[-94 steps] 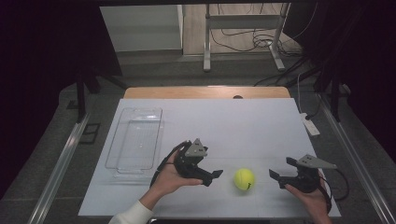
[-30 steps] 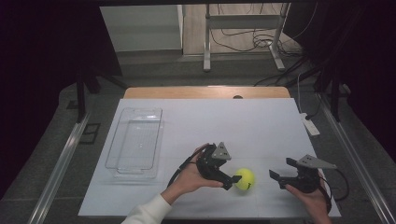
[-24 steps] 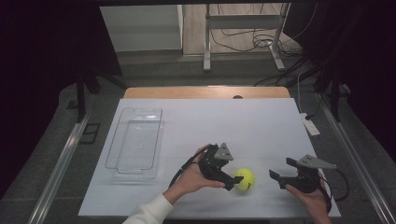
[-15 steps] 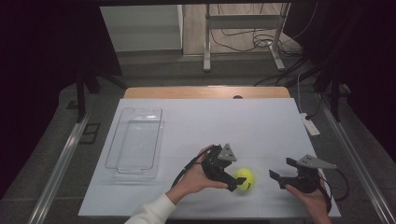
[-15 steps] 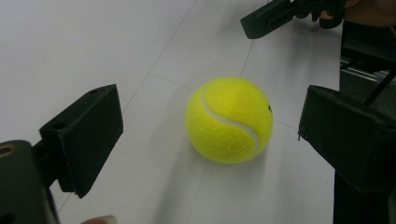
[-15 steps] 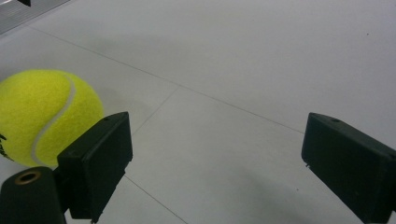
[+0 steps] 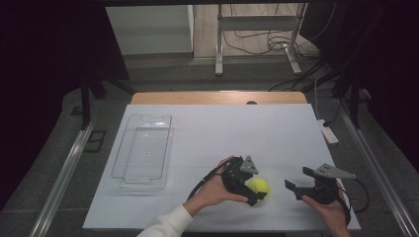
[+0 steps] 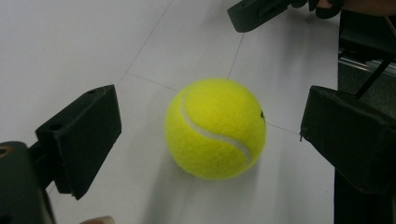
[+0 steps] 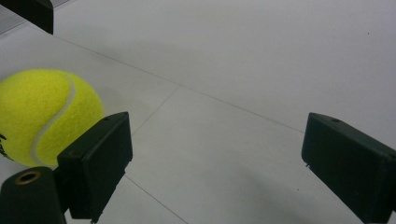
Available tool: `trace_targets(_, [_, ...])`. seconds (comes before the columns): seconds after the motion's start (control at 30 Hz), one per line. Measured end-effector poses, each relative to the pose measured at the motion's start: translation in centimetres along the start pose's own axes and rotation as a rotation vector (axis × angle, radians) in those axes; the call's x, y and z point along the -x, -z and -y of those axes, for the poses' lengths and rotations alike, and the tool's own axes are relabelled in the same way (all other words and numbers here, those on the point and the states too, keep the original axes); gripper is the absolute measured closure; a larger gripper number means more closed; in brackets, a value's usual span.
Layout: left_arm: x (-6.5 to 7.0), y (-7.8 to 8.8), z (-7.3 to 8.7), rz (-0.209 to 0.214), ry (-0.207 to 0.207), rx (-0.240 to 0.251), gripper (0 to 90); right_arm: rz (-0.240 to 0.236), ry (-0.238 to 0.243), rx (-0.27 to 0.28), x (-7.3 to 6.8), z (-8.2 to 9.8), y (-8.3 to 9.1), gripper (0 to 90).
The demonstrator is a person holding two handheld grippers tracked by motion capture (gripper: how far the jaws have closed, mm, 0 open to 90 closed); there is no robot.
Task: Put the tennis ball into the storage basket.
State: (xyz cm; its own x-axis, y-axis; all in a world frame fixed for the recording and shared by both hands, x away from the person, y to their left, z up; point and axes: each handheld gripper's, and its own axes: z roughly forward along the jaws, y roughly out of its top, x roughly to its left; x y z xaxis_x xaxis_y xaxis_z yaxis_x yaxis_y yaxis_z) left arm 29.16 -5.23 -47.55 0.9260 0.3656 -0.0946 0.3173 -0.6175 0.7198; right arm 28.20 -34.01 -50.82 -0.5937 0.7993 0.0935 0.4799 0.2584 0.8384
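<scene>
A yellow tennis ball (image 7: 259,185) lies on the white table (image 7: 222,133), near its front edge. My left gripper (image 7: 255,189) is open, with one jaw on each side of the ball and a gap to both. In the left gripper view the ball (image 8: 215,128) rests on the table between the jaws of the left gripper (image 8: 212,109), touching neither. To the ball's right, my right gripper (image 7: 299,180) is open and holds nothing. In the right gripper view the ball (image 9: 42,116) is beyond the left jaw of the right gripper (image 9: 217,135).
A clear plastic tray (image 7: 143,148) stands on the left part of the table with nothing in it. A small white device (image 7: 328,132) lies at the right edge. A wooden strip (image 7: 217,97) runs along the far edge.
My left gripper has moved right from the middle of the table to the ball, and its jaws now stand around it. The right gripper and the ball have not moved.
</scene>
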Motion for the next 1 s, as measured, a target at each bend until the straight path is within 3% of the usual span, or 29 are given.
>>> trace_targets(0.67, [0.2,-2.4,-0.5,0.031,0.002,-0.089,4.4,-0.002,0.000,-0.002,0.1,0.0,0.0,9.0])
trace_targets(1.0, [0.4,-3.8,-0.6,-0.005,0.008,-0.193,11.9,0.000,0.002,-0.004,0.1,0.1,0.0,8.9])
